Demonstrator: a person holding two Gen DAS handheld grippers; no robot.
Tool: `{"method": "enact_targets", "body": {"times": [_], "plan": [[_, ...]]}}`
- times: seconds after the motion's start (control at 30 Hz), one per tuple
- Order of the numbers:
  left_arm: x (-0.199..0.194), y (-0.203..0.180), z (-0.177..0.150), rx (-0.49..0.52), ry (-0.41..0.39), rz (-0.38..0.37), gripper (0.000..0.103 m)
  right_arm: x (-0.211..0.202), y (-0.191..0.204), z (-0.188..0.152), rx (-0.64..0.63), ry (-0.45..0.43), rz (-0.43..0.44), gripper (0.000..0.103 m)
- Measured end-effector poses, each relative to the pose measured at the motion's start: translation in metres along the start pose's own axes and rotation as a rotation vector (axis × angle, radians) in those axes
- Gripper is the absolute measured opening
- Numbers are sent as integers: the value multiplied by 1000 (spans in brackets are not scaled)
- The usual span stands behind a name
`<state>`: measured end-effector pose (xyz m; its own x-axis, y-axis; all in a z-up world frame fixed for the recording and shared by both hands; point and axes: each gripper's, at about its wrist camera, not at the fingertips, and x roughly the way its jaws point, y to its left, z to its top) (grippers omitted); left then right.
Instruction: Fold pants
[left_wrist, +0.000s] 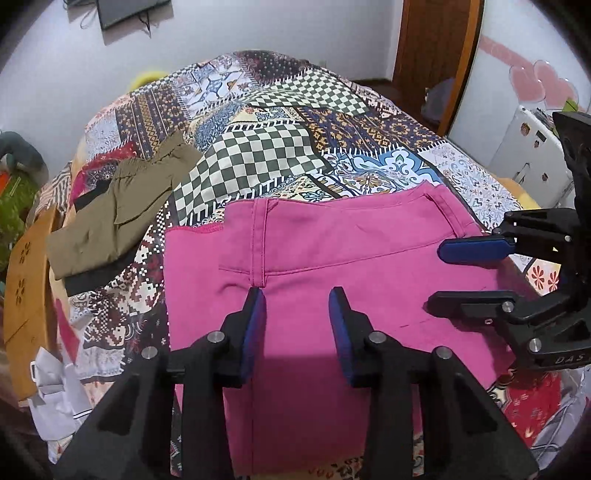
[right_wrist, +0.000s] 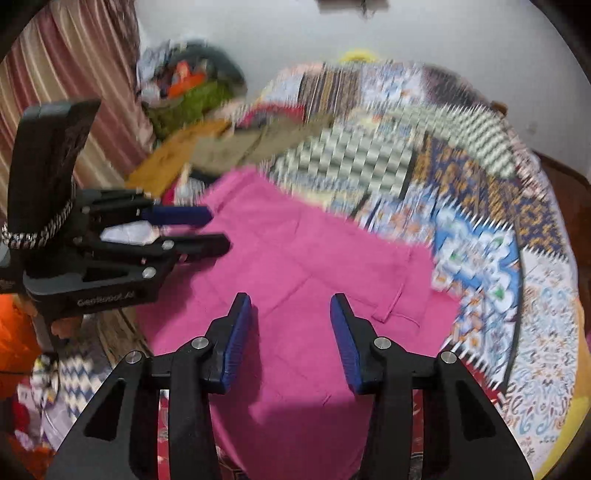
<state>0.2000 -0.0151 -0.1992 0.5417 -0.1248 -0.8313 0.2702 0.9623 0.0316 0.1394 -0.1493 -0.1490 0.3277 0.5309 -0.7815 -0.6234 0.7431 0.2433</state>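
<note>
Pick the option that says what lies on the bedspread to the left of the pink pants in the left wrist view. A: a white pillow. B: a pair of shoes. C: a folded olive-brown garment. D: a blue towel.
C: a folded olive-brown garment lies on the patterned bedspread, left of the pink pants and apart from them.

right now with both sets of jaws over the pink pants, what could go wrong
1. Neither the left gripper nor the right gripper pinches cloth; both sets of jaws stand apart above the folded pink cotton pants, so closing here may grab nothing.
2. The pants' near edge lies close to the edge of the patchwork bedspread; a tug could slide them off.
</note>
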Motion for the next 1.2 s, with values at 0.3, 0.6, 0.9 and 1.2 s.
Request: {"method": "enact_targets", "body": {"times": [0.3,0.6,0.9,1.2], "plan": [[-22,7,-26,-3,-27,30,38,-14,1,-19,-16,-24,-15,41],[-35,27,-52,-58,-1,118,38,-37,-10,-40,51,-48,-59,41],[-41,60,-80,-164,50,183,42,-54,-26,-58,130,-51,-110,41],[-60,78,-61,-209,-15,216,65,-72,-50,-68,213,-64,-179,47]]}}
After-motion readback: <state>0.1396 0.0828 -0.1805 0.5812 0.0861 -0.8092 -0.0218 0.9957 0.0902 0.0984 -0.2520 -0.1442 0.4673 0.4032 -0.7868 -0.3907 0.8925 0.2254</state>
